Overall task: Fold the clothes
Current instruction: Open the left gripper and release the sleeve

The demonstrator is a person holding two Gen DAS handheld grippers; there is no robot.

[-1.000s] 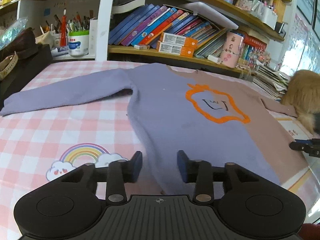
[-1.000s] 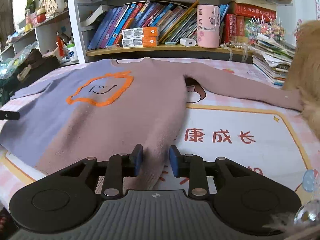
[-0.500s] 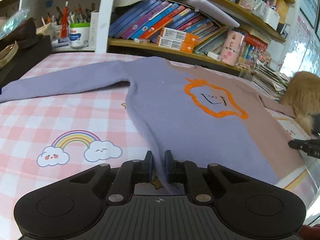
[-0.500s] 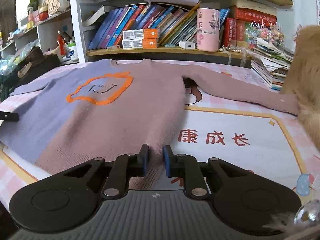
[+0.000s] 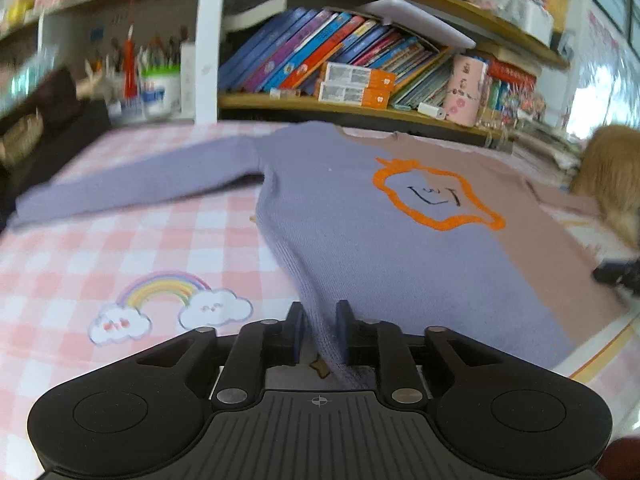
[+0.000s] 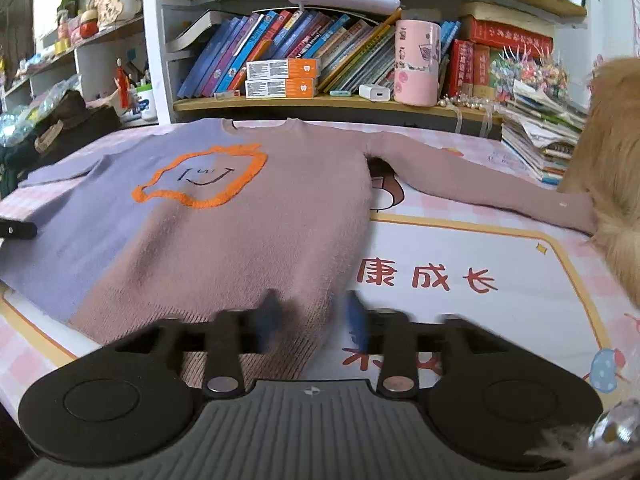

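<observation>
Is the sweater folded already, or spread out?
Spread out: the sweater lies flat on the table, both sleeves stretched sideways, nothing doubled over.

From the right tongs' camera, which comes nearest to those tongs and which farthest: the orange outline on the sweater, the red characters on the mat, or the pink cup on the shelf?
Measured from the right tongs:
1. Red characters, on the mat just ahead, slightly right.
2. Orange outline, on the sweater's chest, ahead to the left.
3. Pink cup, on the shelf behind the table.
</observation>
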